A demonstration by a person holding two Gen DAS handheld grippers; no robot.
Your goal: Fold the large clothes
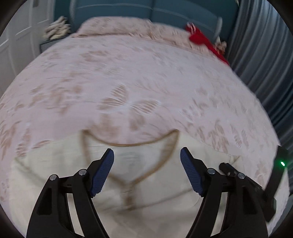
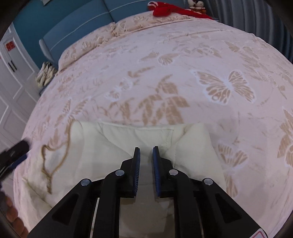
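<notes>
A cream garment (image 1: 146, 197) with a tan-trimmed neckline (image 1: 128, 144) lies flat on a pink bedspread. My left gripper (image 1: 147, 155) is wide open just above the neckline, holding nothing. In the right wrist view the same garment (image 2: 102, 146) shows a folded part with a stitched hem (image 2: 168, 135). My right gripper (image 2: 146, 152) hovers over that folded part with its jaws narrowly apart and nothing between them. The right gripper's body also shows at the right edge of the left wrist view (image 1: 252, 183).
The bed (image 2: 164, 73) has a pink cover with tan butterflies and leaves. A red garment (image 2: 164, 9) and pillows lie at the headboard. Grey curtains (image 1: 265, 55) hang on the right, white cabinet doors (image 2: 11, 91) stand on the left.
</notes>
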